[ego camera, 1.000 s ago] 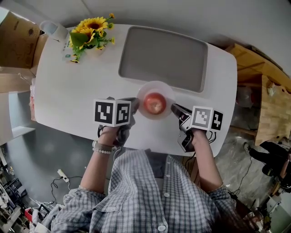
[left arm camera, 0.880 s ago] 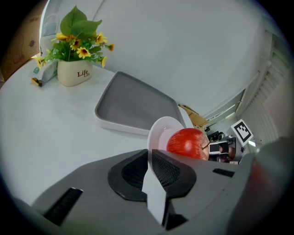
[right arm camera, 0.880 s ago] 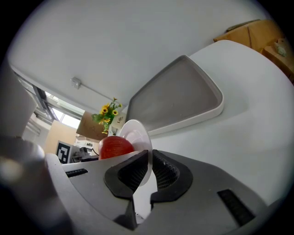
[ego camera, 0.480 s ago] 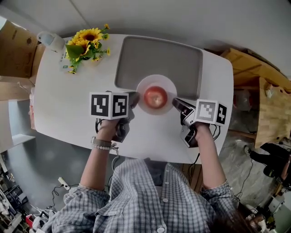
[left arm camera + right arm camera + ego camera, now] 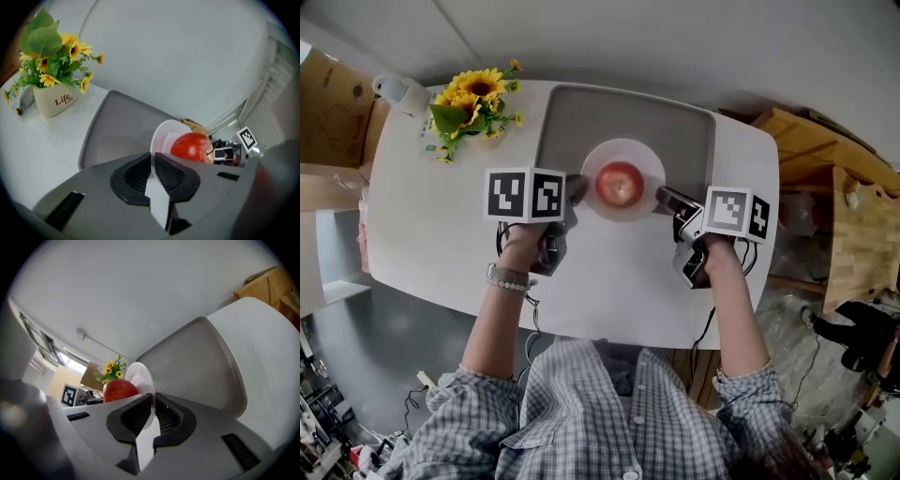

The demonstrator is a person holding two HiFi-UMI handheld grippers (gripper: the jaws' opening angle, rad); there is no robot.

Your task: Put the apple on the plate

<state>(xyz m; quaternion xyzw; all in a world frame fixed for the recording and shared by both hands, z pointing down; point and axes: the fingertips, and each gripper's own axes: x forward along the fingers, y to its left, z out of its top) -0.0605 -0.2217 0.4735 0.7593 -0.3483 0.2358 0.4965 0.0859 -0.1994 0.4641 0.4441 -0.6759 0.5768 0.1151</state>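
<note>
As we look steeply down over our own checked sleeves, we hold a gripper in each hand, one on either side of a white plate (image 5: 623,150). The left gripper (image 5: 575,190) has its two black ribbed jaws closed tight on the plate's left rim, with only the thin white edge between them. The right gripper (image 5: 661,199) pinches the opposite rim in the same way. A red apple (image 5: 619,183) sits in the middle of the plate. The plate is over the near part of a grey tray (image 5: 675,131) on a white table (image 5: 431,225). We cannot tell whether the plate touches the tray. Sunflowers (image 5: 469,94) in a cream pot (image 5: 51,101) stand well apart at the table's far left corner.
</note>
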